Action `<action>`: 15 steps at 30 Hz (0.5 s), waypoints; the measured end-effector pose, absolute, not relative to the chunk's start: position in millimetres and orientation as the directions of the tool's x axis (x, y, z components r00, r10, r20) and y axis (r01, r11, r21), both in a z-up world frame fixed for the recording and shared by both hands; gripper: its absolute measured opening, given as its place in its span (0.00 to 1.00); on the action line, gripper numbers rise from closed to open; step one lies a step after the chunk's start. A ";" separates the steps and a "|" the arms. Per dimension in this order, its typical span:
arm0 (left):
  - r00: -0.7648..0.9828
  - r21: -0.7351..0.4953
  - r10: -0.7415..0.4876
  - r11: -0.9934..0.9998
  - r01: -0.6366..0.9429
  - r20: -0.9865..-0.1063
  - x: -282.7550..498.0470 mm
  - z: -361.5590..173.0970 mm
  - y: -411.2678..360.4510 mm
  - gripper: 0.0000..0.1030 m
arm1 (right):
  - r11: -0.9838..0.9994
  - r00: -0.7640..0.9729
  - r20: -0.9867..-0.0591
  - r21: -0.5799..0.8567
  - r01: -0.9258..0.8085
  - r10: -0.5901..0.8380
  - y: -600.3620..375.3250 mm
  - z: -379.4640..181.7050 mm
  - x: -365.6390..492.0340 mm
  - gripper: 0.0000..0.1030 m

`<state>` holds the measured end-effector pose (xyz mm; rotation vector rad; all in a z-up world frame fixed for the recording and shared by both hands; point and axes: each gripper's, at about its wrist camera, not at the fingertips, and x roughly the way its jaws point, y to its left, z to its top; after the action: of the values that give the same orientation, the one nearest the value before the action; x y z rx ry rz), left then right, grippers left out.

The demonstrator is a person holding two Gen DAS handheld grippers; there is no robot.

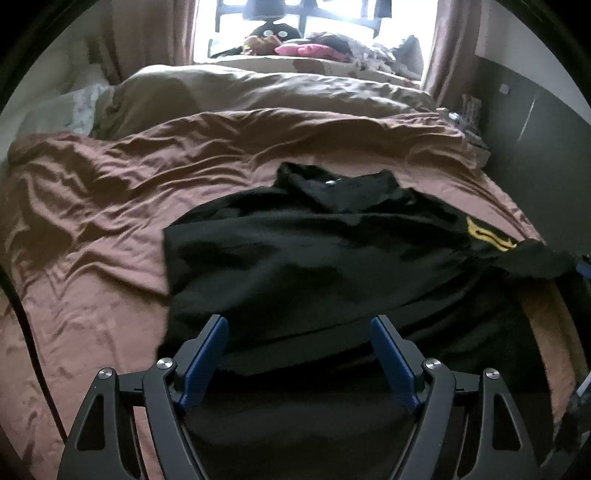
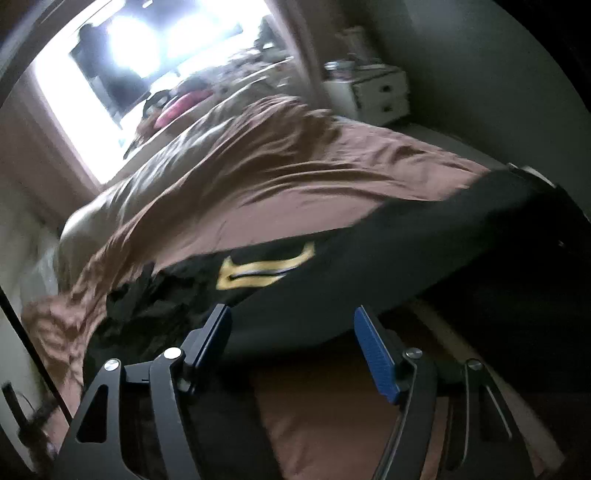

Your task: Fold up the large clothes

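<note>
Left wrist view, near to far. Your left gripper stands at the near edge of the bed; its blue-padded fingers are spread wide with nothing between them, and no cloth touches either pad. Just beyond the fingertips lies the black shirt, spread over the brown bedcover toward the bed's right edge, its collar turned to the far side and a yellow emblem near its right margin. The shirt's left side shows a straight edge. Past the collar the bedcover bunches into a ridge, then a beige pillow, then a bright window with a pink cushion on its sill.

Right wrist view, tilted and blurred. Your right gripper also has its fingers apart and empty. The shirt lies just ahead of them along the bed's near edge, the emblem facing up. A white bedside cabinet stands beyond the bed's far right corner.
</note>
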<state>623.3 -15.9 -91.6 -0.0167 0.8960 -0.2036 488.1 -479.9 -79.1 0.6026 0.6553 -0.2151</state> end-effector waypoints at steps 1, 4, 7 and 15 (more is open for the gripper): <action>0.605 -0.109 -0.197 0.978 0.180 -0.772 625.4 -91.9 -24.3 0.78 | 0.796 0.779 -0.627 0.467 0.385 -0.009 -488.6 -81.6 481.7 0.65; 0.599 -0.104 -0.213 0.972 0.212 -0.772 629.6 -97.1 -46.9 0.78 | 0.750 0.782 -0.623 0.507 0.424 -0.022 -514.4 -91.6 465.6 0.65; 0.587 -0.096 -0.222 0.966 0.239 -0.779 634.0 -108.1 -67.6 0.78 | 0.714 0.781 -0.624 0.536 0.451 -0.025 -532.6 -101.9 459.6 0.61; 0.549 -0.080 -0.213 0.963 0.256 -0.808 655.9 -147.2 -94.0 0.78 | 0.632 0.797 -0.604 0.609 0.480 -0.023 -563.6 -124.4 479.6 0.48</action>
<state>655.9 -94.0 -147.2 0.0488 0.9495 -0.2777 479.6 -563.6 -124.4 0.8472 0.5951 -0.3074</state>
